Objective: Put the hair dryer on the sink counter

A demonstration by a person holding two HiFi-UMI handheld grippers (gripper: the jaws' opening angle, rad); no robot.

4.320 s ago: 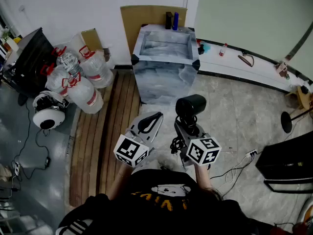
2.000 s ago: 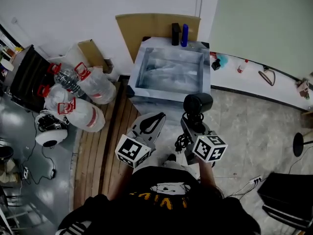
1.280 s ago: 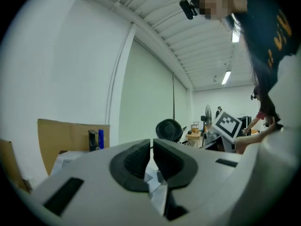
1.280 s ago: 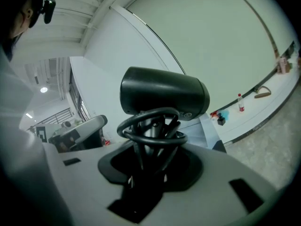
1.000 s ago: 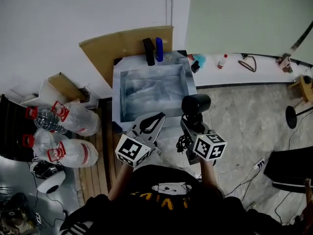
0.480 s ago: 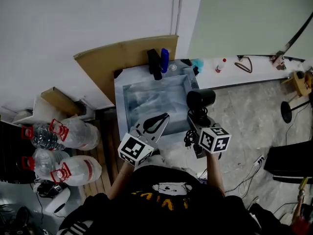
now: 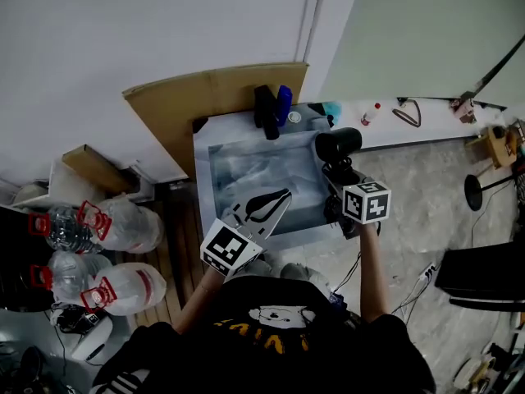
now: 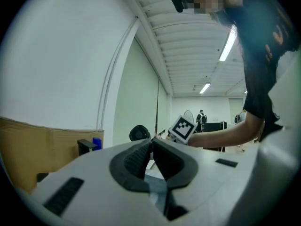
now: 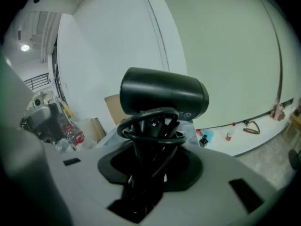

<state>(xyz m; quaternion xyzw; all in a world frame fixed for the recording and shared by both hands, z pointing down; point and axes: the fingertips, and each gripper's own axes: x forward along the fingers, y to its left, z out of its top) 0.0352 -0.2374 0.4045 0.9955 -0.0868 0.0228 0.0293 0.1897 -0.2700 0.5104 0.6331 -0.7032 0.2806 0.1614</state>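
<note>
right gripper view shows the right hand-held gripper (image 9: 150, 161) clamping the hair dryer (image 9: 162, 95) (cord (image 9: 149, 125) coiled round it), so lower it level onto the bench (image 7: 203, 167) rim.

The left gripper (image 7: 275, 201) is held low and close to the torso, pointing forward and slightly to the right. Its jaws are closed together on nothing, and its marker cube (image 7: 228, 249) faces back toward the person. The right gripper (image 7: 338, 175), carried on a bare, outstretched right forearm (image 7: 371, 269), reaches farther forward than the left, its jaws clamped on the handle of the hair dryer (image 7: 338, 144), whose head projects beyond the jaw tips.
</note>
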